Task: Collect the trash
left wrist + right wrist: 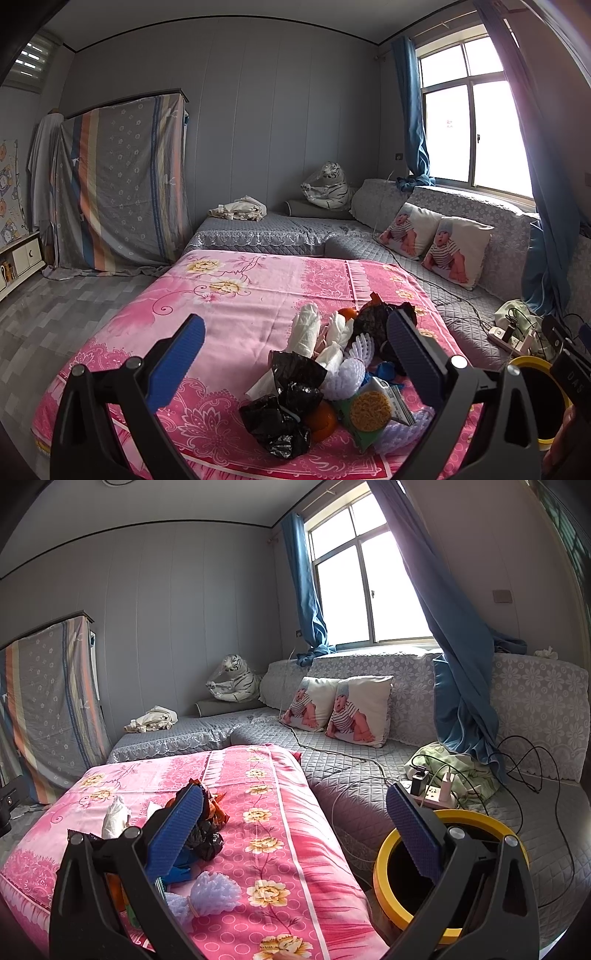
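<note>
Both tongs stand wide apart and hold nothing. Left tongs [295, 354] hang over the near end of a surface covered with a pink flowered sheet [236, 295], and the heap of trash [332, 380] lies between and just ahead of their blue pads, nearer the right-hand pad than the left one. In that heap are crumpled black plastic bags [284, 417], an orange [321, 415] tucked against them, a green carton [373, 410] showing a round noodle picture, white foam fruit netting [351, 369], wads of white tissue [304, 328] and a scrap of blue plastic [384, 371]. The far end of the heap is a dark crumpled wrapper [373, 317] with an orange piece beside it.

Right tongs [295, 834] hang further to the right, over the sheet's edge. From there the trash lies to the left, partly hidden behind the left pad; a black bag [207, 840] and pale foam netting [214, 890] show just past it. A yellow-rimmed bin [384, 882] with a dark inside stands below the right pad, just beside the sheet's edge and apart from the heap.

Beyond is a grey quilted sofa [351, 771] with two cushions [340, 710] printed with a baby picture, a white power strip [436, 797] with trailing cables, and a toy tiger [232, 679] in the corner. Blue curtains [454, 646] frame a bright window [369, 579].
</note>
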`<state>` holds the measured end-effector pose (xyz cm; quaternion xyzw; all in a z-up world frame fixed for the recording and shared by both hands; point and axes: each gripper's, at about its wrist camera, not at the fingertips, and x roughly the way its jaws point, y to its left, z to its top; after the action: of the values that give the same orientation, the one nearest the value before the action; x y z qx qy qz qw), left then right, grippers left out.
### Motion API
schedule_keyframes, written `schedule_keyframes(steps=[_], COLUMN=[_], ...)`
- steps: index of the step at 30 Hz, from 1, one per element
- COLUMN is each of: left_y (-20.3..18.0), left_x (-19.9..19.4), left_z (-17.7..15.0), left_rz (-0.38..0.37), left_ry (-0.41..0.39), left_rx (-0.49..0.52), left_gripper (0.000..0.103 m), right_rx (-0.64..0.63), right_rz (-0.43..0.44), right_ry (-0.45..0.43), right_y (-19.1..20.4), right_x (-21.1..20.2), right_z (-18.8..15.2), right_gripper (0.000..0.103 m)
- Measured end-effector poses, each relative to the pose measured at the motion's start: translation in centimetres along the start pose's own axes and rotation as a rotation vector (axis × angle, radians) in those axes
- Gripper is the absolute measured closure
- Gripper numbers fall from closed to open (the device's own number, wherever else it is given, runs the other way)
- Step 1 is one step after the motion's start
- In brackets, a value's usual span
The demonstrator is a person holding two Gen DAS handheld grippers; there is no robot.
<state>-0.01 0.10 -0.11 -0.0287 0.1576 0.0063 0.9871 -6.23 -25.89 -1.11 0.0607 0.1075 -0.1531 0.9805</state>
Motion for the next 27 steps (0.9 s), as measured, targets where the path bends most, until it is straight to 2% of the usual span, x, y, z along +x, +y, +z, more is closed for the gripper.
schedule_keyframes(steps=[27], left_y=[-0.01], left_x=[0.17], left_z=[-0.40], left_rz=[-0.007], left_ry=[0.015], left_rx=[-0.001], left_gripper=[0.007], right_rx=[-0.001], right_rz=[0.000], right_ry=[0.006], right_y=[0.14], right_x=[0.18], right_z=[-0.26], right_gripper=[0.008])
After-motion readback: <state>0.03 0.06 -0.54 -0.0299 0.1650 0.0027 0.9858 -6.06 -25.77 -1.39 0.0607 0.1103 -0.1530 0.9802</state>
